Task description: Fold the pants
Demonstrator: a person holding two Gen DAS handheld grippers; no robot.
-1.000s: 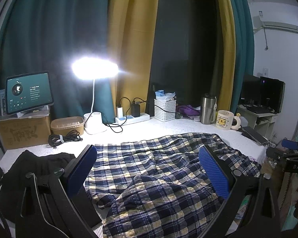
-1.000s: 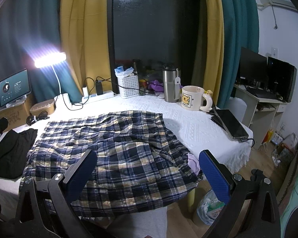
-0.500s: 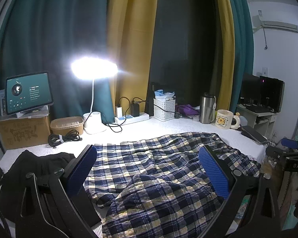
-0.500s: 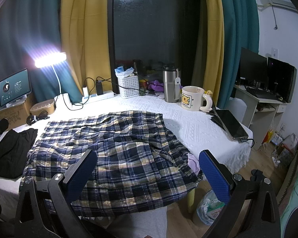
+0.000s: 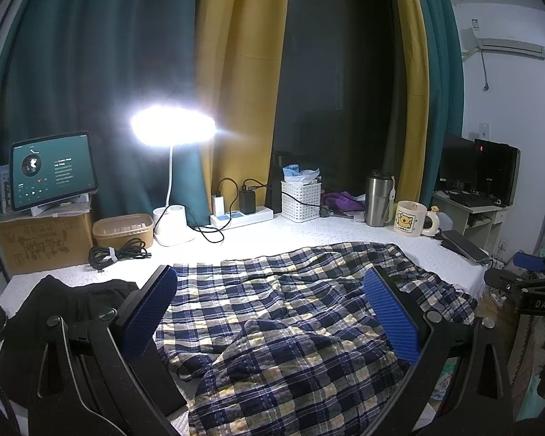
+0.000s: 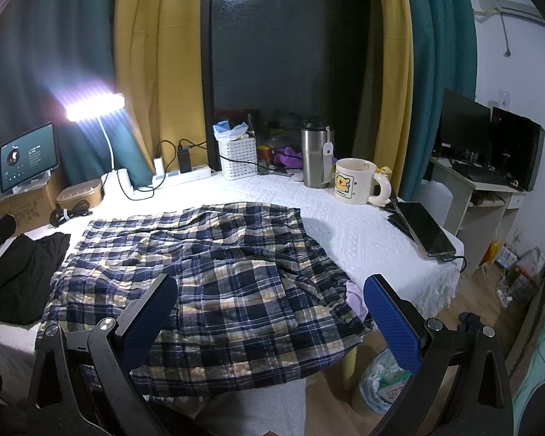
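Note:
Blue, white and yellow plaid pants (image 6: 214, 276) lie crumpled across the white table (image 6: 356, 232), one edge hanging over the near right side. In the left wrist view the pants (image 5: 294, 323) bunch up just below my left gripper (image 5: 272, 312), which hovers open above them with nothing between its blue pads. My right gripper (image 6: 269, 319) is open too, held over the near edge of the pants. The right gripper (image 5: 527, 283) also shows at the far right of the left wrist view.
A black garment (image 6: 21, 276) lies at the table's left end. Along the back stand a lit desk lamp (image 5: 172, 130), a tablet (image 5: 52, 169), a power strip (image 5: 241, 216), a white basket (image 5: 301, 200), a steel tumbler (image 6: 316, 156) and a mug (image 6: 356, 181). A phone (image 6: 423, 229) lies at the right edge.

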